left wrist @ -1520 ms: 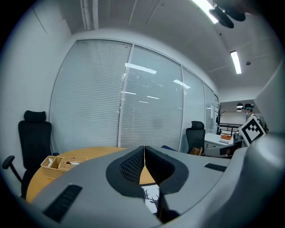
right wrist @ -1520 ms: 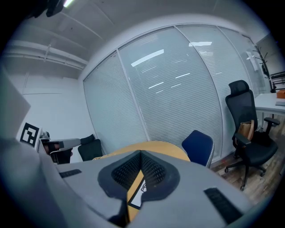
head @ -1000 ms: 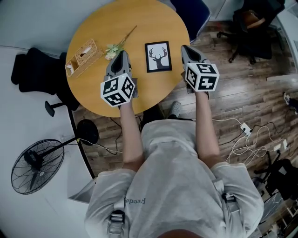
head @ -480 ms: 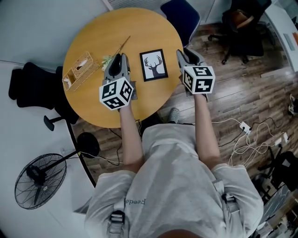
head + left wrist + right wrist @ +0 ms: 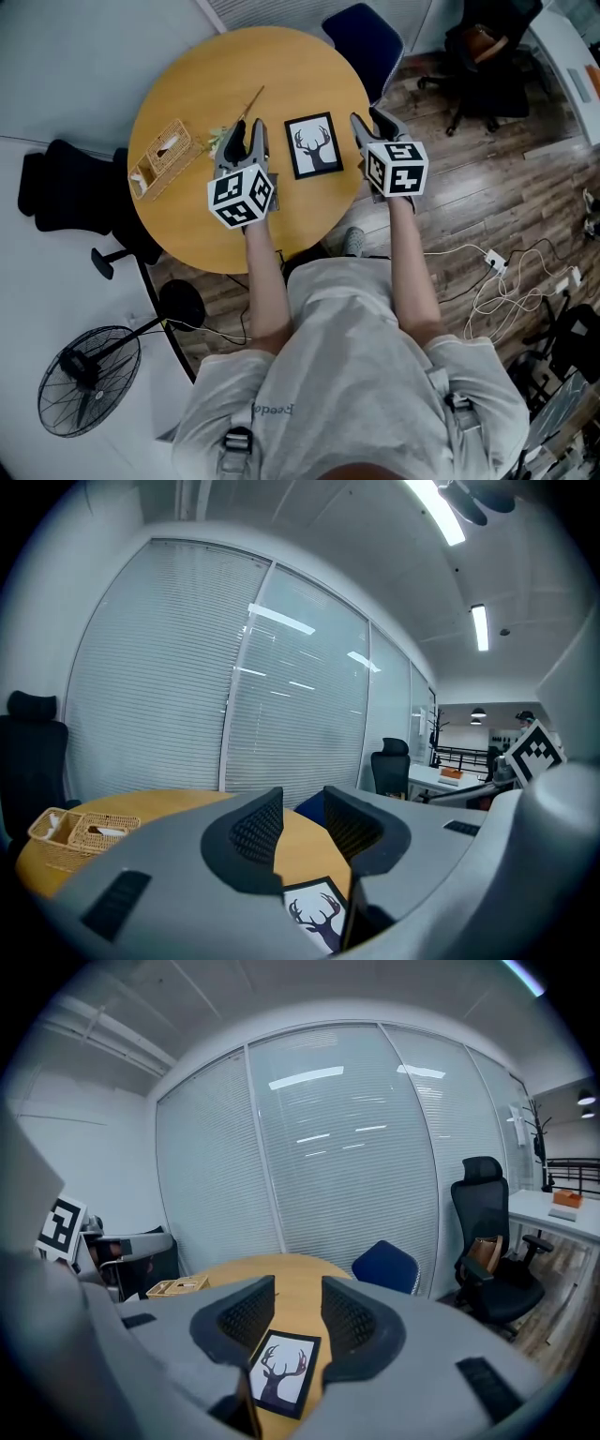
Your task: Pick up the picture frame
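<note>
Two claws, left claw (image 5: 247, 129) and right claw (image 5: 364, 122), have just been opening and stand apart, empty. The black-edged deer-print picture frame (image 5: 314, 145) lies between them towards the round wooden table's (image 5: 187, 216) right edge, apparently untouched. Grasp and lift are outstanding.

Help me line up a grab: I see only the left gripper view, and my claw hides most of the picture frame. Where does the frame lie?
Observer: In the head view the picture frame lies flat on the round table, between the left claw and the right claw, touching neither.
Operator: Is the right claw ready?
Observer: Yes; like yours, its jaws have just been opening and stand apart, empty, with the frame ahead below them.
Operator: Anything beside me?
Observer: A flower sprig lies on the table just left of your claw.
</note>
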Motion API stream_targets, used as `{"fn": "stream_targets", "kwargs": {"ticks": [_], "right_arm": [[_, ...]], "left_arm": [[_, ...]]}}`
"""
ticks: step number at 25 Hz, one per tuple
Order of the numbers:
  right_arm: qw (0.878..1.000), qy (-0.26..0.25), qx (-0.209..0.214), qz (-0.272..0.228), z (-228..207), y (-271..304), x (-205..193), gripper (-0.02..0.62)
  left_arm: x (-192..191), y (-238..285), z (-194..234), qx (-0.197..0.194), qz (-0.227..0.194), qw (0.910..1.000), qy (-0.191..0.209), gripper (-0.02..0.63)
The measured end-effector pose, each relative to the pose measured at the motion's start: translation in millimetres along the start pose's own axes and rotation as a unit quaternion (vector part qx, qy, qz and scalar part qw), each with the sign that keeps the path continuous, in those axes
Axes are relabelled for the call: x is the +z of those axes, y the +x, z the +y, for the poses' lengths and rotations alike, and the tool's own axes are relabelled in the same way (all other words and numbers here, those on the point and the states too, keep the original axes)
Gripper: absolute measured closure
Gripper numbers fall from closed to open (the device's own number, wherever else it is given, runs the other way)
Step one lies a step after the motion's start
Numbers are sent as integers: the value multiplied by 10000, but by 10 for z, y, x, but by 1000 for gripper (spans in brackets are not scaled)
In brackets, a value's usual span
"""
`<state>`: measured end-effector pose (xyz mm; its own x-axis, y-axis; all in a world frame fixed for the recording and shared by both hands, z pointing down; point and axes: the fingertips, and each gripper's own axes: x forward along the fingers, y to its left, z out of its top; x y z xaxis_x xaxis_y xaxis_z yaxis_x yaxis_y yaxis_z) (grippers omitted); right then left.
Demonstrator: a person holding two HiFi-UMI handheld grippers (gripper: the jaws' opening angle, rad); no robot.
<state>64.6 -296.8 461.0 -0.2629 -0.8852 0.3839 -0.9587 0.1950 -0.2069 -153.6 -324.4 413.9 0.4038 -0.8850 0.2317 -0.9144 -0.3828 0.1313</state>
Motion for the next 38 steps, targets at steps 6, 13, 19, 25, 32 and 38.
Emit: {"fn": "stream_targets", "kwargs": {"ticks": [6,13,19,25,32,38], "right_arm": [[9996,99,-146,200,-3,211,-159,440],[9976,168,-303,601,-47,439,-537,440],[9929,420,-307,1069,-64,671,-1052,440],[9860,566,-217,1554,-37,948,-1577,440],[9739,633,-170,2173,-64,1215,-2229,440],[9652,879,-305,2444,-142,1388,-2500,443]], "left_arm": [[-229,165,148,-10,281,9995,-124,454],[-715,375,208,-60,736,9966,-353,454],[-1312,622,217,3,1325,9902,-442,454],[-1892,812,133,-100,1808,9833,-186,454],[-2528,971,201,-21,2391,9701,-421,454],[-2929,1040,248,-91,2735,9587,-779,462]]}}
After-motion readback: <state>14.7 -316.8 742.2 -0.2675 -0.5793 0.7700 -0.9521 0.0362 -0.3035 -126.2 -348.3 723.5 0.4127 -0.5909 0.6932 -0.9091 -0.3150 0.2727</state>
